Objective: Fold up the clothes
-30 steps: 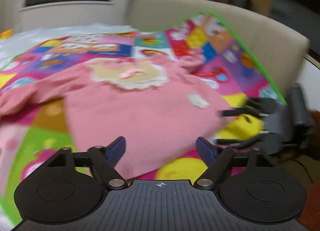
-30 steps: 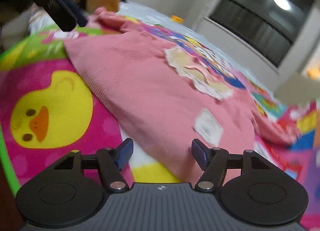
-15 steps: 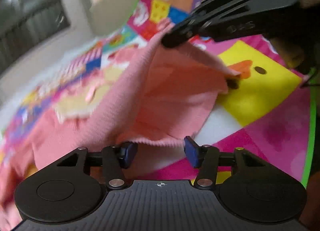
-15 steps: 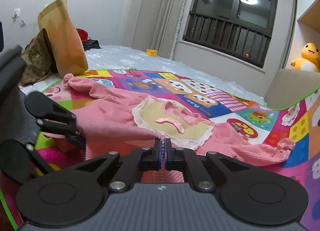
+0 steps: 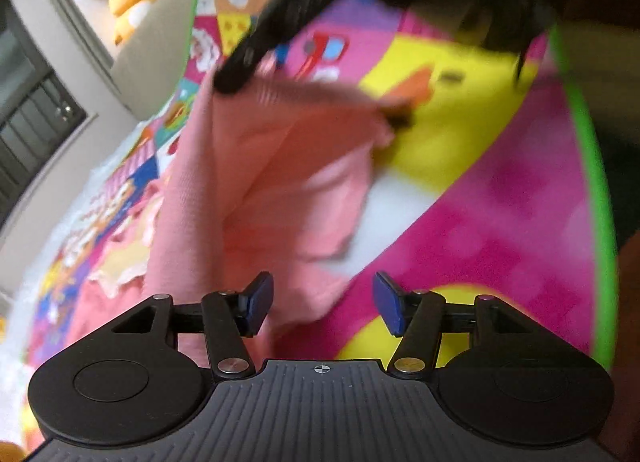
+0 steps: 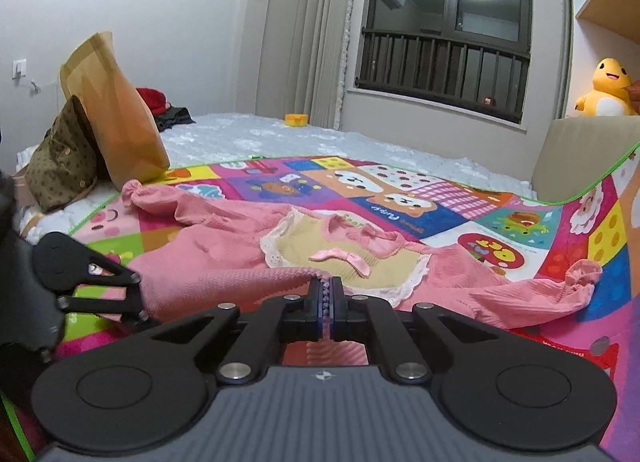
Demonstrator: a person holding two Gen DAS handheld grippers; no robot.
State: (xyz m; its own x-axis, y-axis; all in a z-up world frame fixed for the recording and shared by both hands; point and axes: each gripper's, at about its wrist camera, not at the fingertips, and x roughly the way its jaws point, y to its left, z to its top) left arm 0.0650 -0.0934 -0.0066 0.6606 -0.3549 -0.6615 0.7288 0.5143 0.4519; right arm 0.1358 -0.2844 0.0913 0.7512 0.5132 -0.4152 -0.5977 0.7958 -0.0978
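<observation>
Pink ribbed knit child's sweater (image 6: 224, 262) with a cream lace-edged bib and a small pink bow, spread front-up across a bright patchwork cartoon play mat (image 6: 440, 198) on the floor. Collar toward the far side, one sleeve trailing far left with its gathered cuff near a brown paper bag (image 6: 116, 110), the other sleeve stretched out to the right, cuff bunched on a red patch of the mat.

Right gripper (image 6: 328, 298) pressed together on the near hem of the sweater, a ridge of pink knit pinched between the blue pads and lifted off the mat, fabric sloping from there toward the bib.

Left gripper (image 5: 322, 304) spread wide, blue pads apart, nothing between them; raised hem of the sweater (image 5: 280, 166) just ahead, hanging in a loose pocket-like fold over a yellow duck patch of the mat (image 5: 520, 202). Same left gripper visible at the left edge of the right wrist view, black linkage just beside the lifted hem, contact with the cloth unclear.

Left wrist view blurred by motion, right gripper (image 5: 236, 78) showing as a dark streak at the top of the lifted edge.

Yellow plush duck (image 6: 608, 90) on a ledge at far right, beside a dark barred window (image 6: 444, 34).
</observation>
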